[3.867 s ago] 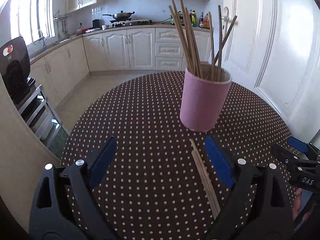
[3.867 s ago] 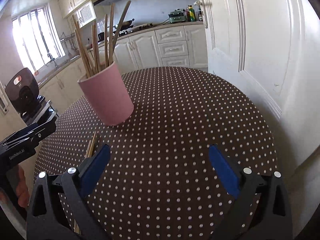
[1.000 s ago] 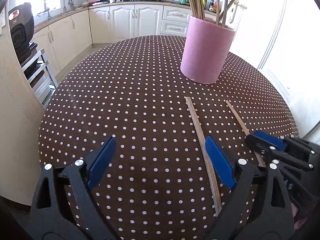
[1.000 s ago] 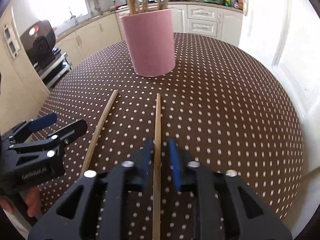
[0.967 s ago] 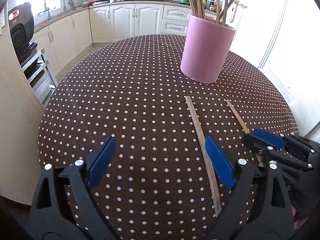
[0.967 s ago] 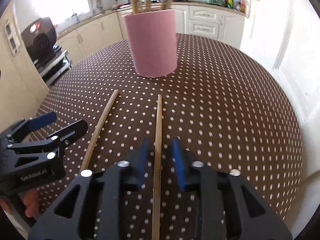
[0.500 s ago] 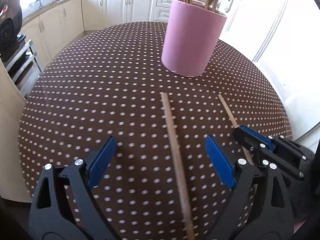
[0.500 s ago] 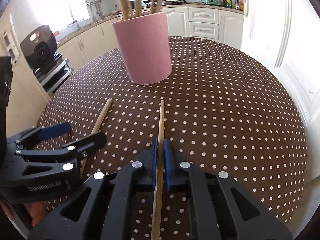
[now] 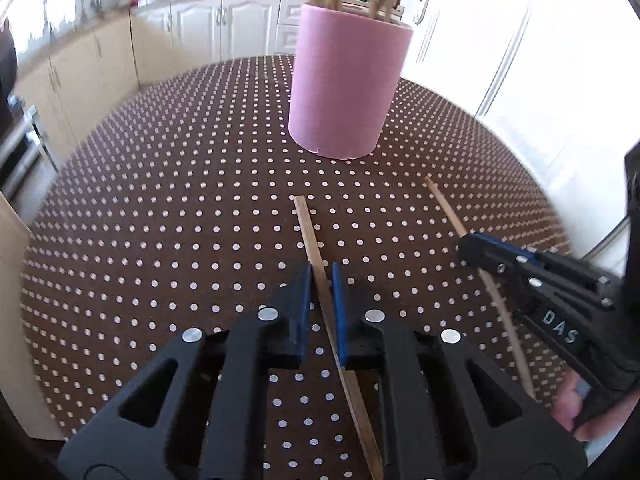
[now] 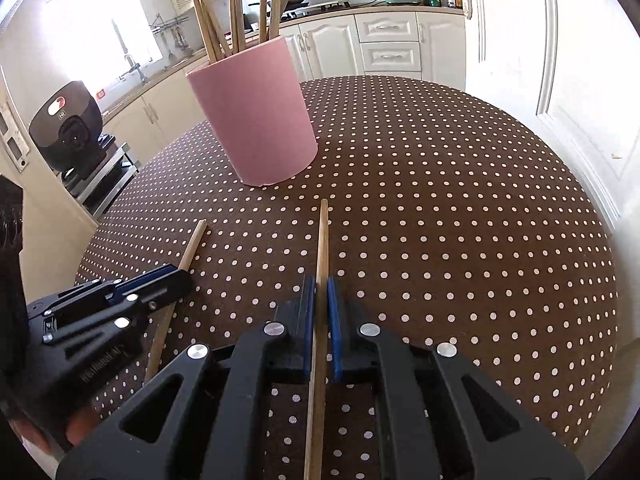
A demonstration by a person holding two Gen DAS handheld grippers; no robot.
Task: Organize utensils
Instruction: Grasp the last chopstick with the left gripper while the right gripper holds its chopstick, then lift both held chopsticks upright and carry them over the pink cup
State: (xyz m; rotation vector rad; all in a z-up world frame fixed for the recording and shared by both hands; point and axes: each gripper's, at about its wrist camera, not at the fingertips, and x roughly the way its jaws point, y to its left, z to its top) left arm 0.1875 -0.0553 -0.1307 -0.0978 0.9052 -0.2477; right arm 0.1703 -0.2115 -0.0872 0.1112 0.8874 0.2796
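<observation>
Two wooden chopsticks lie on the brown dotted table (image 9: 160, 220) in front of a pink cup (image 9: 344, 80) that holds several more chopsticks (image 10: 236, 8). My left gripper (image 9: 320, 270) is closing its blue jaws on the left chopstick (image 9: 306, 220), which runs between the pads. In the right wrist view, my right gripper (image 10: 320, 280) is shut on the right chopstick (image 10: 323, 236), with the pink cup (image 10: 256, 120) just beyond its tip. Each gripper shows in the other's view: the right gripper (image 9: 466, 246) over the right chopstick (image 9: 444, 208), the left gripper (image 10: 180, 274) over the left chopstick (image 10: 194, 242).
The round table (image 10: 460, 200) drops off on every side. A black appliance (image 10: 68, 128) on a metal rack stands off the left edge. White cabinets (image 9: 224, 28) line the far wall and a white door (image 10: 560, 80) stands to the right.
My left jaws have gone from wide apart to closed around the left chopstick. The right jaws finished closing on the right chopstick. Both views have come closer to the cup.
</observation>
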